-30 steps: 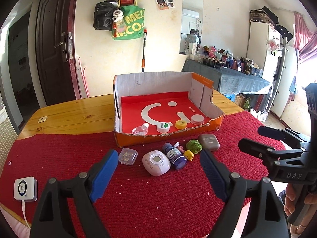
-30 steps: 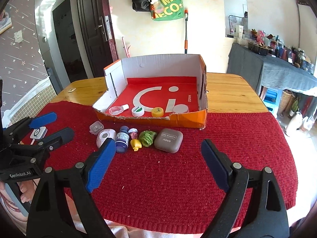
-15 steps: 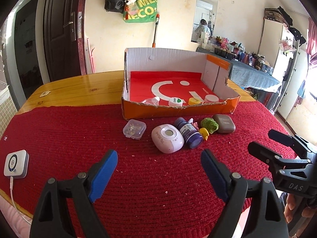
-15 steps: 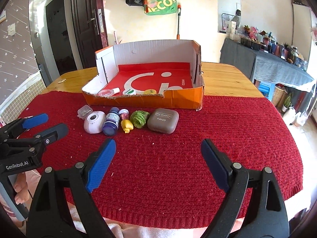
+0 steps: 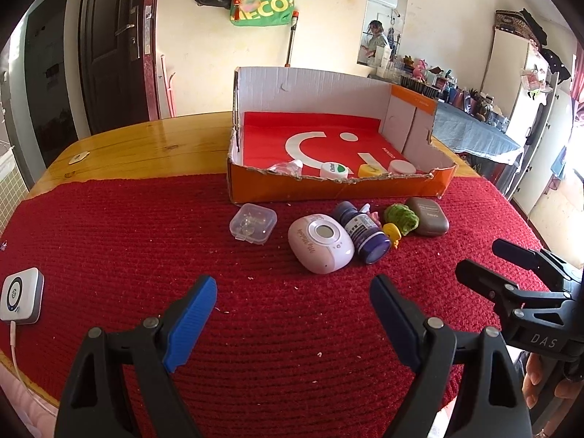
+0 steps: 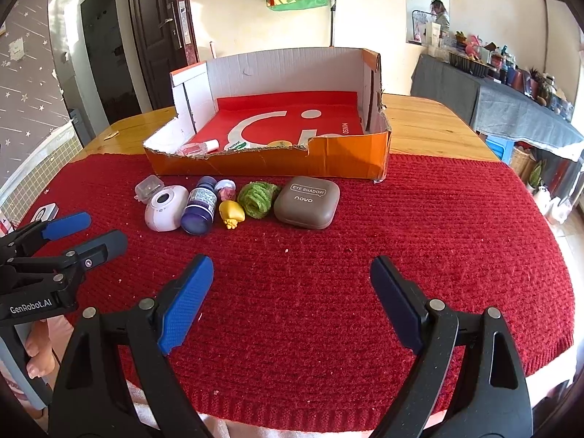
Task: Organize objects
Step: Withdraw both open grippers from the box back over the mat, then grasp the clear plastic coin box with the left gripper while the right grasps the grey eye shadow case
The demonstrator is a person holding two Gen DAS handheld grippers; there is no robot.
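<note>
An orange cardboard box with a red floor stands on the red mat. In it lie a small clear bottle, a white cap, a yellow cap and a white lid. In front of the box lie a clear plastic case, a white oval device, a purple bottle, a yellow toy, a green coil and a brown eye-shadow case. My left gripper is open and empty. My right gripper is open and empty too.
A red knitted mat covers the near part of a wooden table. A white square device on a cable lies at the mat's left edge. A door, hanging bags and a cluttered side table stand behind.
Both grippers have sunk lower toward the mat, so the box and the row of objects sit higher and larger in both views. Jaws stayed open.
</note>
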